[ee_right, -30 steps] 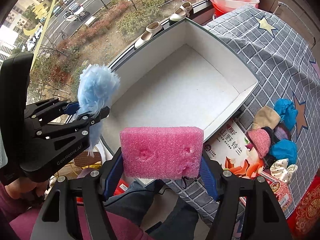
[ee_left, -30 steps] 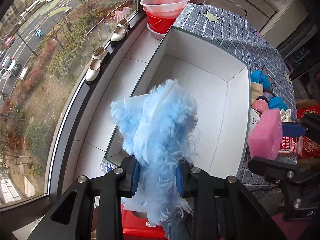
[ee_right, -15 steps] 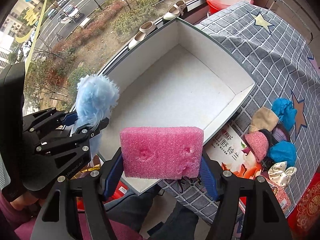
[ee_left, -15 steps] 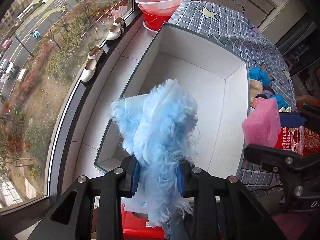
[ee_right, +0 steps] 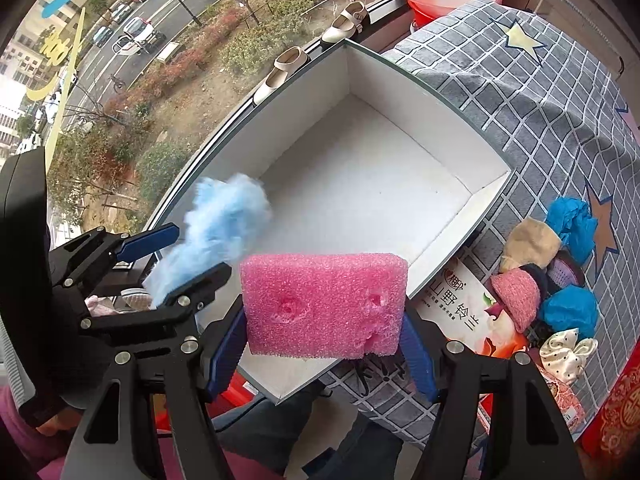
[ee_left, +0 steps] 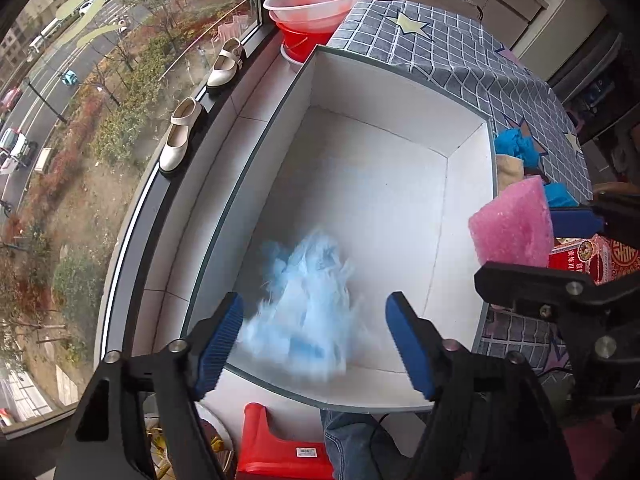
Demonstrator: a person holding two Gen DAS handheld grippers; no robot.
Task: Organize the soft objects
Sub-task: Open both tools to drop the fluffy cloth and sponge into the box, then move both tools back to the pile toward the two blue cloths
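The fluffy blue tuft [ee_left: 304,300] is smeared by motion blur, so whether it touches the white box [ee_left: 468,208] floor cannot be told. The pink sponge [ee_right: 324,304] hides the box's near corner at six o'clock. In the soft pile [ee_right: 556,280] at three o'clock, a dark item is mostly buried and unreadable. The red stool [ee_left: 276,444] is cut off by the bottom edge

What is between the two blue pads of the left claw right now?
The fluffy light-blue bundle, blurred as the left gripper's jaws are opening; the pads no longer press it. Behind it is the white box. Left wrist view shows this.
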